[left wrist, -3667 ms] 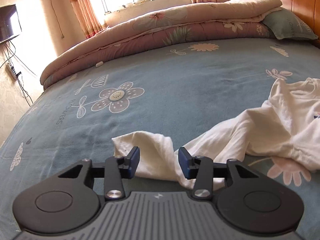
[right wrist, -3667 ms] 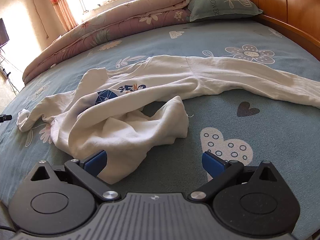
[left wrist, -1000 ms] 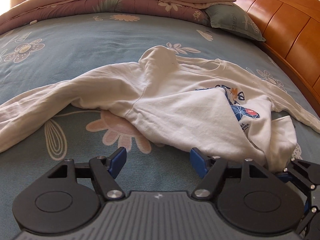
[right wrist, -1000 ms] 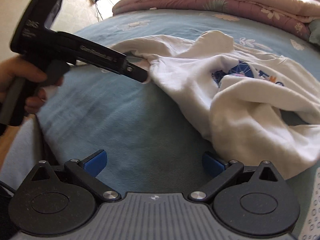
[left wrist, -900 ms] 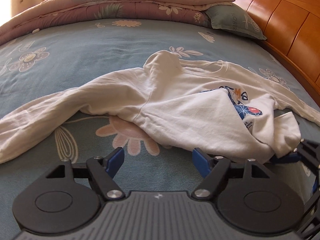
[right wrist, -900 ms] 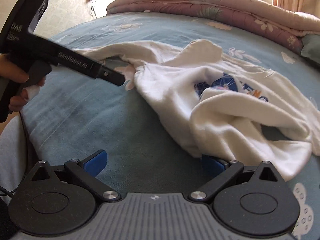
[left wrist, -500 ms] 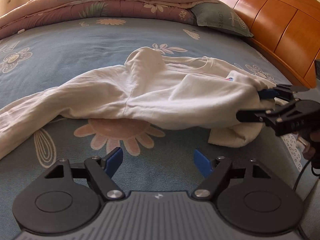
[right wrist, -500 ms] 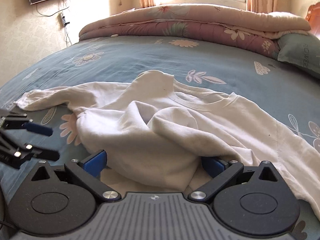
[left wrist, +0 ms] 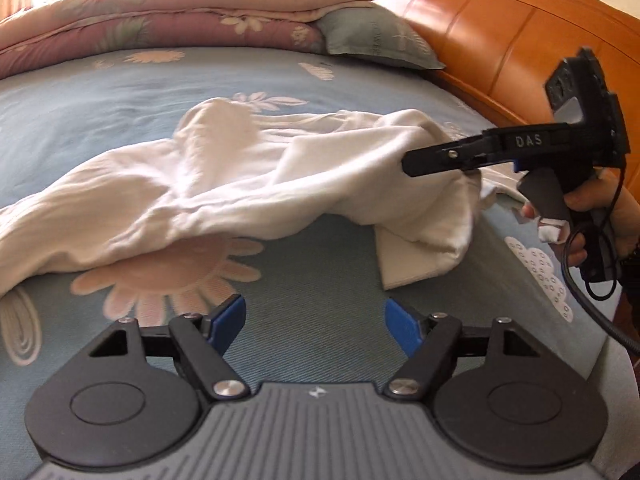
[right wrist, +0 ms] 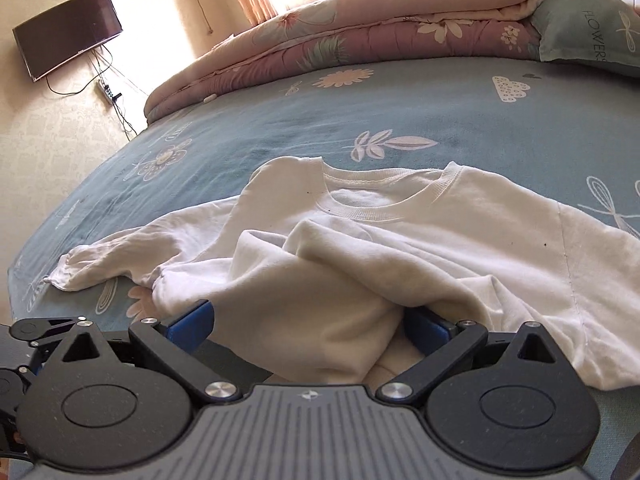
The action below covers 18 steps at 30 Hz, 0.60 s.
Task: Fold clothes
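A white long-sleeved shirt (left wrist: 240, 172) lies crumpled on the blue flowered bedsheet (left wrist: 320, 248). Its neckline (right wrist: 384, 208) faces the far side, and one sleeve trails to the left. My right gripper (right wrist: 308, 326) is open, with a raised fold of the shirt's body bunched between its wide fingers and draped over the right one. From the left wrist view, the right gripper (left wrist: 412, 162) pokes into the lifted hem at the shirt's right end. My left gripper (left wrist: 316, 316) hovers over bare sheet in front of the shirt. Its jaws are closing slightly, and nothing is between them.
A folded pink quilt (left wrist: 180, 12) and a grey-green pillow (left wrist: 376, 44) lie along the bed's far side. The wooden headboard (left wrist: 520, 32) runs along the right. A person's hand (left wrist: 600, 216) holds the right gripper's handle. A wall television (right wrist: 68, 32) hangs beyond the bed's left edge.
The right gripper swept from the shirt's left side to its right end and lifted the hem, turning the printed front out of sight. The left gripper shifted a little and tilted.
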{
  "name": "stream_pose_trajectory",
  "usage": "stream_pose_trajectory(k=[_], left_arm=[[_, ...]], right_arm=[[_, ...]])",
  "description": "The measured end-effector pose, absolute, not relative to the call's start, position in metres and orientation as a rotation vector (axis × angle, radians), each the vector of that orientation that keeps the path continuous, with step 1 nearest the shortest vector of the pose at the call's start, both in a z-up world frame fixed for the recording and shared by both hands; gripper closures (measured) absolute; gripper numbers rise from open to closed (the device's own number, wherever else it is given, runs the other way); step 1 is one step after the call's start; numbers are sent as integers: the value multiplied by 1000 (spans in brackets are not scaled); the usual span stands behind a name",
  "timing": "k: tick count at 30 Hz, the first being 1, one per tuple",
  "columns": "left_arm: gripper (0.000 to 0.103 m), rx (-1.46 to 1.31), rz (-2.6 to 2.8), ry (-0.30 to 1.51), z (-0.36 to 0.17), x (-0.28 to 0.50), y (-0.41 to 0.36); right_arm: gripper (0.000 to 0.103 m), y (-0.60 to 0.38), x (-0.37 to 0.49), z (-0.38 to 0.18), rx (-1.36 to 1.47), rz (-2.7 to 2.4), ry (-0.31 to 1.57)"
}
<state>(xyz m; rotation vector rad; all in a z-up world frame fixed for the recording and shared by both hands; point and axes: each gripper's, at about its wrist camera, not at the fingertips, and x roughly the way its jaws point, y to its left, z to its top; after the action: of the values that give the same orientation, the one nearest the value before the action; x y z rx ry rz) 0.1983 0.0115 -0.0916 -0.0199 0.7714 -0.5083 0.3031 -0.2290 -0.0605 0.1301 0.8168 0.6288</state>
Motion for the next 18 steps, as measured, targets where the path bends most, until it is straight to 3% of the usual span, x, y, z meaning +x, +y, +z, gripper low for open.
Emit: stream_pose_trajectory(k=[10,18], left_arm=[[29,228,-687,684,-109,193,-64],[57,213,-694,597,-118,197,-91]], right_arm=[[0,-273,259,-42,368,653,816],[0,-321,189,-78,393,492,864]])
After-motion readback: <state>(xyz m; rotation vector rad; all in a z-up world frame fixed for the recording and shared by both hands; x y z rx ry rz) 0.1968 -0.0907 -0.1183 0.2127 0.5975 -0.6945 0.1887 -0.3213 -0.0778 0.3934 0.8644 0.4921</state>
